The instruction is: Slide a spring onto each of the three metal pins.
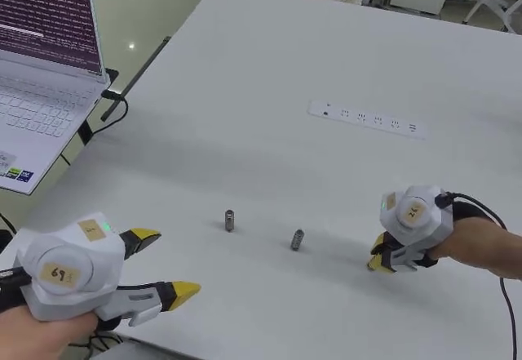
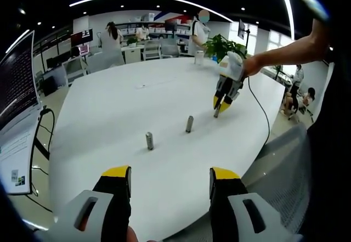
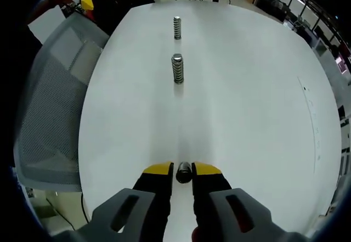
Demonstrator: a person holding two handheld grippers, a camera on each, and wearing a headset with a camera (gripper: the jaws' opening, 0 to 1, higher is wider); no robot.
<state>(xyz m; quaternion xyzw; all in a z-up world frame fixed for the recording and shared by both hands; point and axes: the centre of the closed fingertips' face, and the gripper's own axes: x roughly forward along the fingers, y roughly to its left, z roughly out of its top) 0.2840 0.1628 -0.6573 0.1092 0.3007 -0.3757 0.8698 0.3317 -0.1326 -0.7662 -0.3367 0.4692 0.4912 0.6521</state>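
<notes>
Two short metal pins stand upright on the white table, each with a spring coiled round it: one pin [image 1: 229,220] [image 2: 149,141] [image 3: 177,28] toward the left and another pin [image 1: 298,240] [image 2: 189,124] [image 3: 177,69] nearer the middle. My right gripper [image 1: 380,264] [image 3: 183,169] [image 2: 220,107] rests its tips on the table to the right of them, shut on a third small metal pin [image 3: 183,172]; I cannot tell whether a spring is on it. My left gripper [image 1: 165,263] [image 2: 170,173] hovers open at the table's near left edge, nothing between its jaws.
An open laptop [image 1: 41,66] sits at the far left with a cable [image 1: 122,99] beside it. A white power strip [image 1: 367,119] lies further back. A grey mesh chair [image 3: 55,116] stands off the near table edge. Several people are in the room behind.
</notes>
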